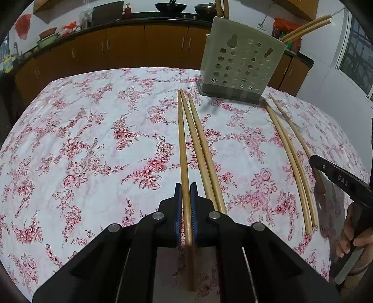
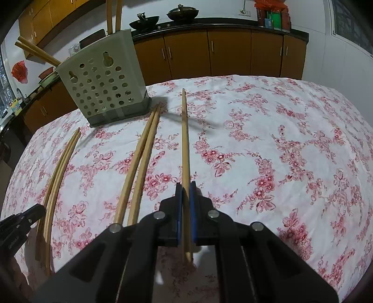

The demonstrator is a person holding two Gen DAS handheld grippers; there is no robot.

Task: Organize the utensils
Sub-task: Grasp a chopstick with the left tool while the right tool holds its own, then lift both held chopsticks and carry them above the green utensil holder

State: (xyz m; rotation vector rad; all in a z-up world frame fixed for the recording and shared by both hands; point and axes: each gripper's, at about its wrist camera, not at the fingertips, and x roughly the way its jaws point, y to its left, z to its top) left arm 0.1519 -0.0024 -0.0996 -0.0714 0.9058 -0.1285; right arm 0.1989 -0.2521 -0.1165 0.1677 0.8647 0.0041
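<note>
Wooden chopsticks lie across the flowered tablecloth [image 1: 81, 130], and each of my grippers is clamped on one. My left gripper [image 1: 185, 188] has its blue pads pressed on a single chopstick [image 1: 183, 149] that runs straight ahead from the jaws; no earlier picture tells me more than that the pads sit tight on it. Just to the right of that gripper, two more chopsticks [image 1: 202, 149] lie side by side on the cloth, touching along part of their length.

My right gripper [image 2: 185, 188] is closed on another chopstick [image 2: 185, 135], which also points forward, its tip raised off the cloth with a shadow beneath. To its left lies a loose pair [image 2: 142, 158], and further left the ones near my other gripper.

Ahead of both grippers stands the pale plastic holder [image 1: 240, 60], perforated with round holes, on a grey base at the far side of the table. It holds chopsticks already: two lean out of one top corner [image 1: 307, 25], and two more stand up from the other end [image 2: 113, 14]. Its inside is hidden from me.
</note>
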